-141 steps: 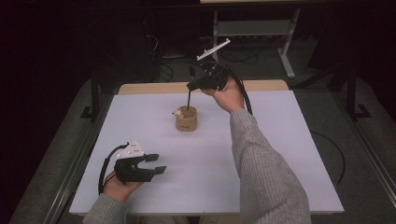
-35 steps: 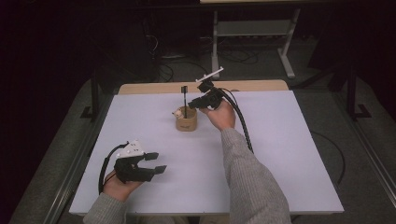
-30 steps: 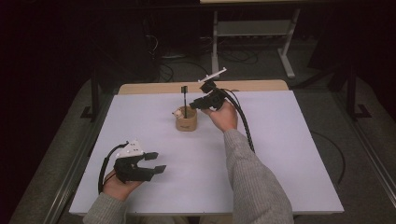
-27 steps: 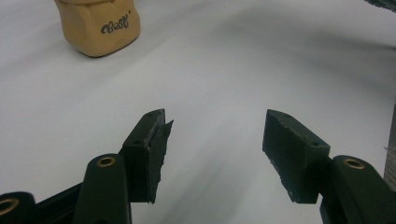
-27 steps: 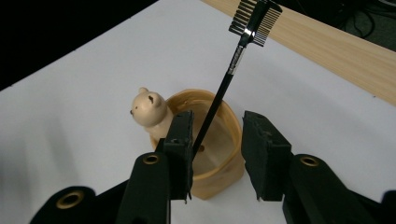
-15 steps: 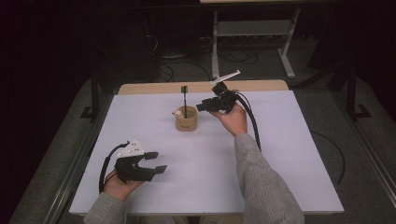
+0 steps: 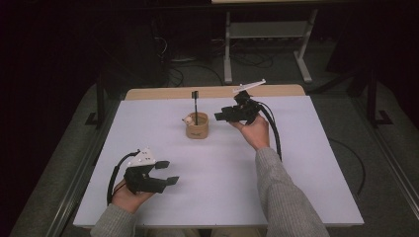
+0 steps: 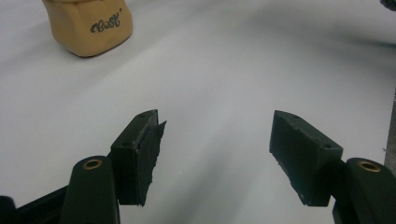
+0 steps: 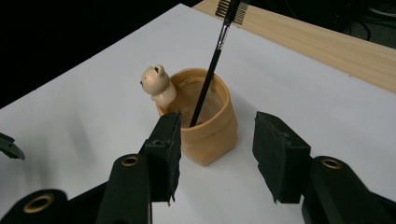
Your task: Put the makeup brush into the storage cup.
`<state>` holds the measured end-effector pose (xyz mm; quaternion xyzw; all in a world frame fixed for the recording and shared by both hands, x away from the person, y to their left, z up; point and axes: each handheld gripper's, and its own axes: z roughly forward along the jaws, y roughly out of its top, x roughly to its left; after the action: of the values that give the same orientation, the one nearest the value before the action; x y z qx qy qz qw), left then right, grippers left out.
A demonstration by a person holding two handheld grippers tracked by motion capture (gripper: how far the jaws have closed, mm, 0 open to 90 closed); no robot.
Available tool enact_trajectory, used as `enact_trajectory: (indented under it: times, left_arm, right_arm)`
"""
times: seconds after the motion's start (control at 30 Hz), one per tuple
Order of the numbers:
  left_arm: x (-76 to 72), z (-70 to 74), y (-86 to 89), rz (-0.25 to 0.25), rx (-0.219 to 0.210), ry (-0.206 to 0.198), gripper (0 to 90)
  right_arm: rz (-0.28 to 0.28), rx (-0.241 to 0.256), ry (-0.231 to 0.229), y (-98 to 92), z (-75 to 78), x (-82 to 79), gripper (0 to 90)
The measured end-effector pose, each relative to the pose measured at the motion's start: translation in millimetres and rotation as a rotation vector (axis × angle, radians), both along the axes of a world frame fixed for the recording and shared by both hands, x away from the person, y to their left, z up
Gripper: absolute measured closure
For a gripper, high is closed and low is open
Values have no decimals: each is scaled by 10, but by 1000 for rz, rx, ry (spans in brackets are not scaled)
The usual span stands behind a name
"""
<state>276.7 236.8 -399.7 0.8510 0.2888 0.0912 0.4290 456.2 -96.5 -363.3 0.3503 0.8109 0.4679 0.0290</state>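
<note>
— While you look down from above, where is the cup?

— With my right gripper (image 7: 221, 116) held just off its right side, the cup (image 7: 196, 127) stands upright near the far middle of the table (image 7: 296, 163). A thin black brush (image 9: 212, 60) leans inside it, head up, and a small bear (image 9: 156, 84) sits on the rim.

— Are you holding anything?

— No. My right jaws are spread apart with nothing between them — the cup sits just beyond the tips, not touching, as far as I can tell from that angle.

— And your other hand?

— My left gripper (image 7: 165, 173) rests low at the near left, well apart from the cup, jaws wide and bare — only white tabletop between them.
</note>
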Motion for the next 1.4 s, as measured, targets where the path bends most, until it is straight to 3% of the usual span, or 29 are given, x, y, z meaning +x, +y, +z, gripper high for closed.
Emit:
enact_trajectory:
  times: [0.3, 0.6, 1.07, 1.17, 1.4]
  left_arm:
    - [4, -2, -7, 1, -2, -1, 312]
    - [10, 9, 1, 1, -2, -3, 296]
    - [16, 11, 9, 6, -14, 1, 291]
    - [22, 7, 12, 6, -12, 0, 291]
    - [23, -9, 1, 6, -9, 5, 288]
  right_arm:
    - [-18, 27, -10, -144, -10, -120, 476]
    - [-24, 12, -38, -268, 0, -207, 452]
    - [-21, 3, -47, -346, 73, -348, 395]
    - [-16, 32, -43, -374, 83, -383, 384]
    - [-8, 25, -63, -402, 104, -464, 370]
